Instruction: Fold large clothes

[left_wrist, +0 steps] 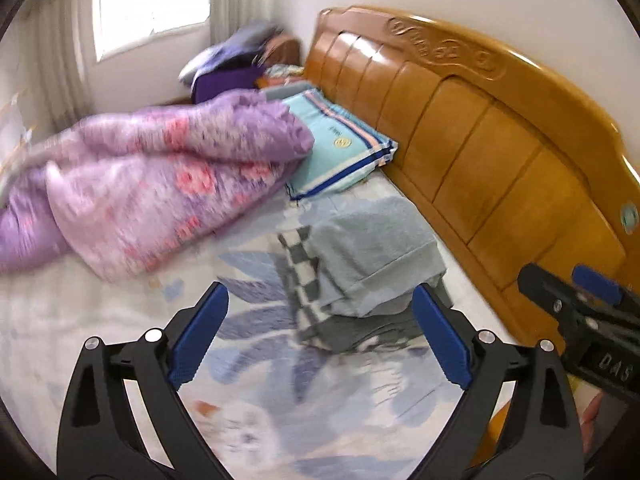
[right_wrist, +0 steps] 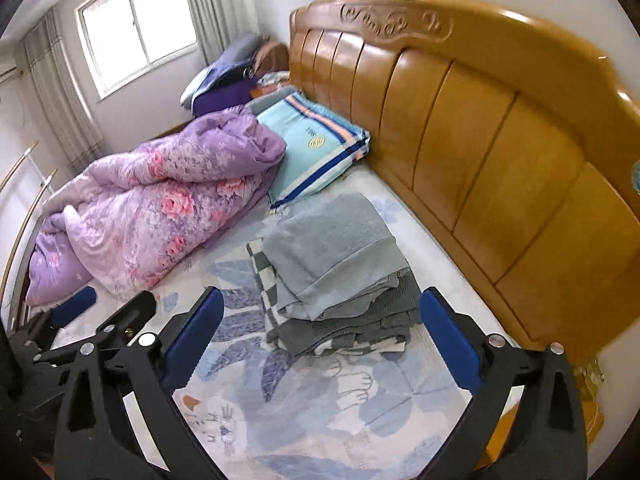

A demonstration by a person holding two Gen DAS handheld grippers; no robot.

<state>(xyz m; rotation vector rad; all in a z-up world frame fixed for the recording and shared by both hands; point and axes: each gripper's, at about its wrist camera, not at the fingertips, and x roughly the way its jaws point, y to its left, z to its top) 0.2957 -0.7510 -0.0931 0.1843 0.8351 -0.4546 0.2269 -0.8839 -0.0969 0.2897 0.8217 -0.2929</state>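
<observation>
Lying beyond both tools (right_wrist: 320, 312), folded clothes (right_wrist: 336, 276)

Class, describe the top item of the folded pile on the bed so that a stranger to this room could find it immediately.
Start at the carved orange-brown wooden headboard and look down to the patterned bedsheet in front of it. There sits a stack of folded clothes; its top layer is a pale grey-blue folded garment, lighter than the dark grey and checked pieces beneath it.
</observation>
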